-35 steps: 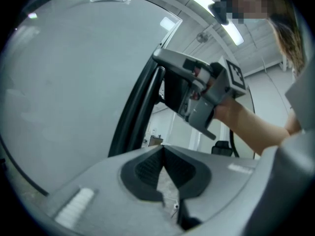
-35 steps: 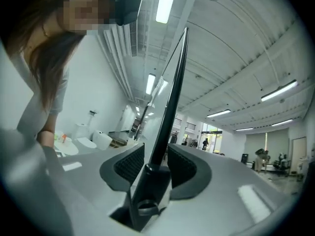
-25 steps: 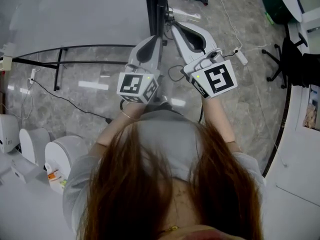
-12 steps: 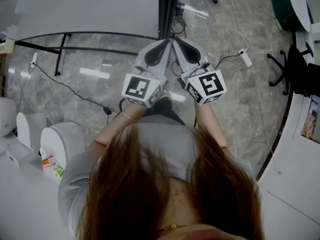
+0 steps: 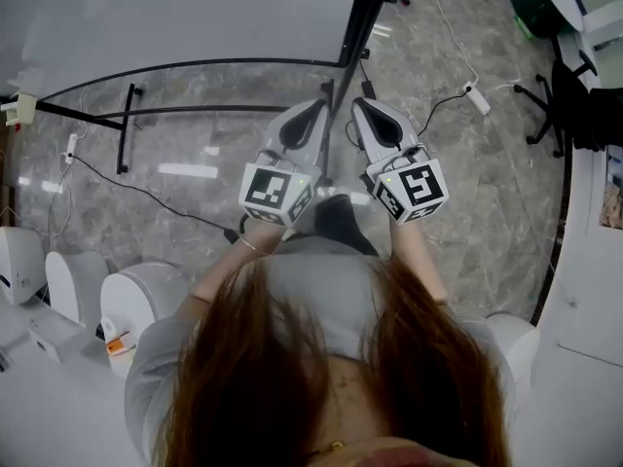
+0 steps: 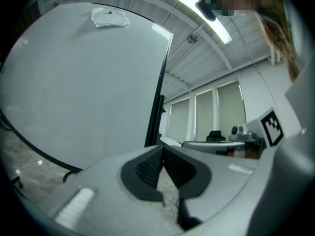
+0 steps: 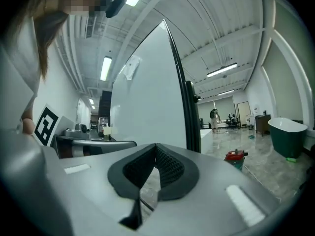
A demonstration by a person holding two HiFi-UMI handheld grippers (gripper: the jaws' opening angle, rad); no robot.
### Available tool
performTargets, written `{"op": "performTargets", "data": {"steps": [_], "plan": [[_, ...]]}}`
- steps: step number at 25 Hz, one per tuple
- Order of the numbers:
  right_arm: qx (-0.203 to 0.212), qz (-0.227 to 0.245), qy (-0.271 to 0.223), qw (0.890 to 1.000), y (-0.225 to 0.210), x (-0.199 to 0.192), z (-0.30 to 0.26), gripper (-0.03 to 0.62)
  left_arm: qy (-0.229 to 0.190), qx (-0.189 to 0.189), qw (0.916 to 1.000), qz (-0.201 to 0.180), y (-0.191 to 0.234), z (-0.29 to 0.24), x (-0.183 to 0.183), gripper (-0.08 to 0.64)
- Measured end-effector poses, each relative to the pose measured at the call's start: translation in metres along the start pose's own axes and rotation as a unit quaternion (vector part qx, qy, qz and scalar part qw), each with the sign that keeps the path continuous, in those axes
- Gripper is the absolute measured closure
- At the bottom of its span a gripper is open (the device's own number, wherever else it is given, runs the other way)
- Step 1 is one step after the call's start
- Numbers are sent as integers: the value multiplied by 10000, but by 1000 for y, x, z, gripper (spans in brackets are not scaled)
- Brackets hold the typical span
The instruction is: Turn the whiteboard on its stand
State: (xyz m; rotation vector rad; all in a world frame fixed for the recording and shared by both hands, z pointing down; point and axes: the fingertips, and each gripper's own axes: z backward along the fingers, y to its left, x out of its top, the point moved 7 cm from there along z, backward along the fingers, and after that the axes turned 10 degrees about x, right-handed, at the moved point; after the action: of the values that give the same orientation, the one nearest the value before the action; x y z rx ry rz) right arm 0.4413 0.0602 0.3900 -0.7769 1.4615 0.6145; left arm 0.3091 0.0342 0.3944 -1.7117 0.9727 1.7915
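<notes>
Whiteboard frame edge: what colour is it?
The frame is black; clearest in the right gripper view.

A white power strip point(image 5: 474, 96) lies on the grey marble floor point(image 5: 467, 193), its cable trailing across it. A black office chair point(image 5: 582, 105) stands at the right. White rounded machines point(image 5: 136, 305) sit lower left, and a green tub point(image 7: 288, 134) stands well apart.

Floor point(image 5: 467, 222): grey marbled tile, glossy. Resting on it: black stand base bars point(image 5: 127, 129), black cable point(image 5: 146, 195) trailing across the left half, white power strip point(image 5: 70, 147) at left, second power strip point(image 5: 476, 97) upper right.
</notes>
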Motion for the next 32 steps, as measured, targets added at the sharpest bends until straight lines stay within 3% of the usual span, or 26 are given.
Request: {"op": "performTargets", "data": {"steps": [4, 9, 12, 17, 20, 32], "plan": [[-197, -29, -50, 9998, 54, -5, 3, 597, -59, -201, 9998, -17, 8, 36, -4, 565], [-335, -48, 169, 9993, 102, -20, 27, 597, 69, -451, 9987, 235, -1, 65, -18, 565], [-406, -179, 197, 9988, 112, -24, 40, 597, -34, -575, 9982, 134, -13, 73, -11, 565], [-421, -82, 40, 9991, 124, -8, 42, 597, -174, -461, 9988, 32, -17, 87, 6, 565], [-372, 28, -160, 9992, 126, 6, 45, 589, -179, -408, 9990, 42, -22, 94, 4, 563], [-425, 256, -140, 9987, 145, 9, 65, 589, -168, -471, 9987, -14, -40, 113, 1, 563]]}}
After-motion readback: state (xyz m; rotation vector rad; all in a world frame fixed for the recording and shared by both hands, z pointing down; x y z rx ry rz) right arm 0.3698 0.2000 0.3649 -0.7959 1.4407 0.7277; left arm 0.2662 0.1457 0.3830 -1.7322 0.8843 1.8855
